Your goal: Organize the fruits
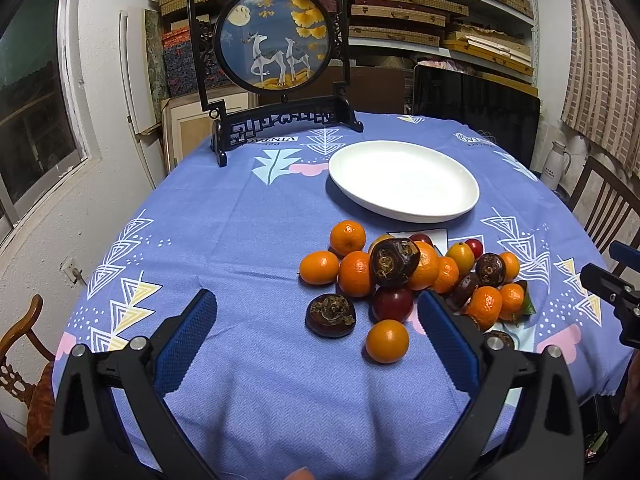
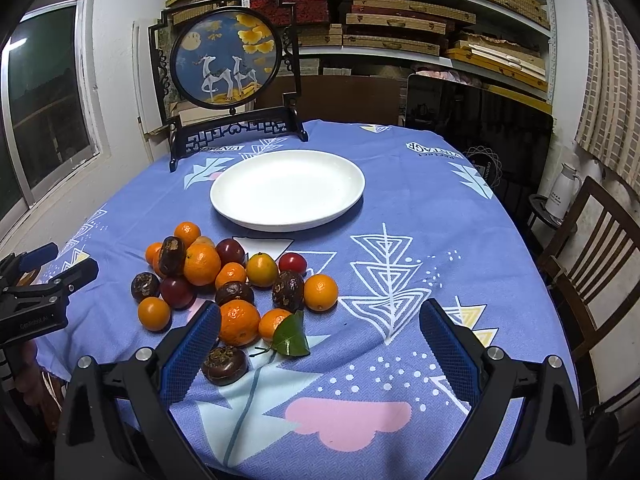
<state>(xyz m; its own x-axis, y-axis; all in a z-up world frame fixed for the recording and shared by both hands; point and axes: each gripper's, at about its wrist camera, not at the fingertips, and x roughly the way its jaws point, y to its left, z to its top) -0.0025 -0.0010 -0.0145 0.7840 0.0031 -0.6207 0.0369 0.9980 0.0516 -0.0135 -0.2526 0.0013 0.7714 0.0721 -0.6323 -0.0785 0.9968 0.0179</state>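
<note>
A: Nearest the lens in the left wrist view, what do you see?

B: The left hand-held gripper (image 1: 318, 322), its blue-padded fingers (image 1: 186, 342) spread wide with nothing between them, low in the frame over the blue patterned tablecloth (image 1: 240, 220) on the worktop. A dark brown water chestnut (image 1: 330, 315) and a small orange (image 1: 387, 341) lie just ahead of it.

A: And the right one?

B: The right hand-held gripper (image 2: 320, 326) is also wide apart and holds nothing. Its left pad (image 2: 192, 354) sits just beside another water chestnut (image 2: 224, 365), and a mandarin with a green leaf (image 2: 291, 339) lies close ahead.

A: Where is the fruit?

B: A heap of fruit (image 1: 416, 276) rests on the cloth right of centre in the left view, and left of centre in the right view: mandarins, kumquats, dark red plum-like fruits and water chestnuts, touching and partly piled.

A: Beyond the heap?

B: A white plate (image 2: 288, 216) with nothing on it, just behind the fruit. Farther back, at the worktop's far edge, stands a round framed deer picture (image 1: 276, 40) on a black carved stand, with shelves of stacked boxes (image 2: 400, 20) behind it.
</note>
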